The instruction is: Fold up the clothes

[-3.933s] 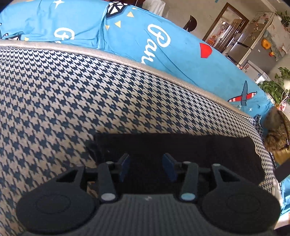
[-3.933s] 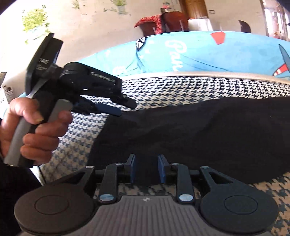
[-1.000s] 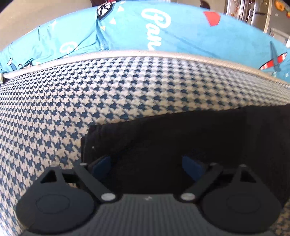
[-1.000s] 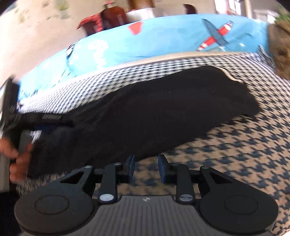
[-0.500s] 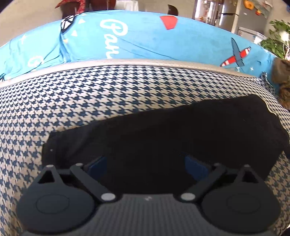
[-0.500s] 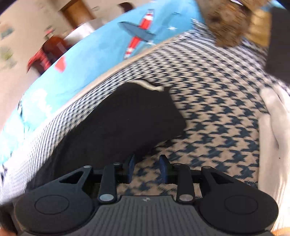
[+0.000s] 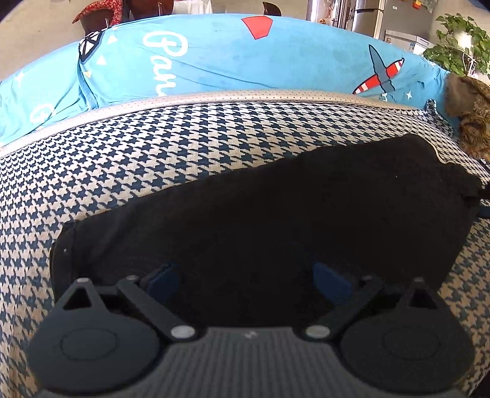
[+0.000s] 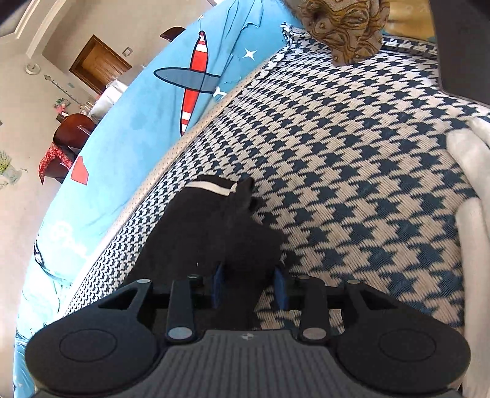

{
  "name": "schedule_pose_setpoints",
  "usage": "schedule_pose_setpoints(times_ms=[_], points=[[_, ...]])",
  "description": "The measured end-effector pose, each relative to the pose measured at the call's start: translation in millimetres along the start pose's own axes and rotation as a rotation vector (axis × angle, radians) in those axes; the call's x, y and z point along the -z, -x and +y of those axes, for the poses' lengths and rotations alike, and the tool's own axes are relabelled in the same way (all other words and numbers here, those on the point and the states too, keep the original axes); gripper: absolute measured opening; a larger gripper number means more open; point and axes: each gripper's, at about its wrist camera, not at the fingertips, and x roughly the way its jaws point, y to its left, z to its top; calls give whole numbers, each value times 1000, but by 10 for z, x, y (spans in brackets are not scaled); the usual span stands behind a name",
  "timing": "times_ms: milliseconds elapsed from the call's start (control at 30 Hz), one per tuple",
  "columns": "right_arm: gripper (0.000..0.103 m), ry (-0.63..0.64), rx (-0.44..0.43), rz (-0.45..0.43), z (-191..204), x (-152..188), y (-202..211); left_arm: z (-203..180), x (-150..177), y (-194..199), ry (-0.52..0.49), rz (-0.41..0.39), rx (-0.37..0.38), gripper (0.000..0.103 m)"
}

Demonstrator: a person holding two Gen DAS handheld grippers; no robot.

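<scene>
Black fabric was the main thing in view — a long folded garment (image 7: 275, 208) stretched flat across the houndstooth cushion (image 7: 153, 159), running from the near left toward the far right. Its far end carried a thin white stripe (image 8: 211, 187), clearest from the right wrist camera.

Left tongs (image 7: 249, 281) were spread wide, blue pads (image 7: 162, 280) far apart, sitting right over the near edge of the garment toward its left end, with nothing pinched between them. Whether they actually touched the cloth was hard to say, since it was all black on black.

Right tongs (image 8: 248, 287) were at the other end of the garment, partly parted, with the corner of the black cloth lying in the gap between the pads — but the pads didn't look pressed onto it, so I'd call them released.

Behind the cushion ran a bright blue cover (image 7: 275, 67) with a red-striped plane (image 8: 191, 88) printed on it. A brown patterned bundle (image 8: 343, 24) sat at the far corner, and something white (image 8: 471, 171) lay at the right edge.
</scene>
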Motion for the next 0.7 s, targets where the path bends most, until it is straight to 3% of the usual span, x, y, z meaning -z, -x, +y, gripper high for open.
schedule_pose_setpoints(times_ms=[433,700], points=[[39,-96,-92,-18,-148,-181,-140,2,-3,3,1,7,27,99],[39,-32,-82,-38,-66,-270,-269,-10,3,-23,-7,15,31,99]])
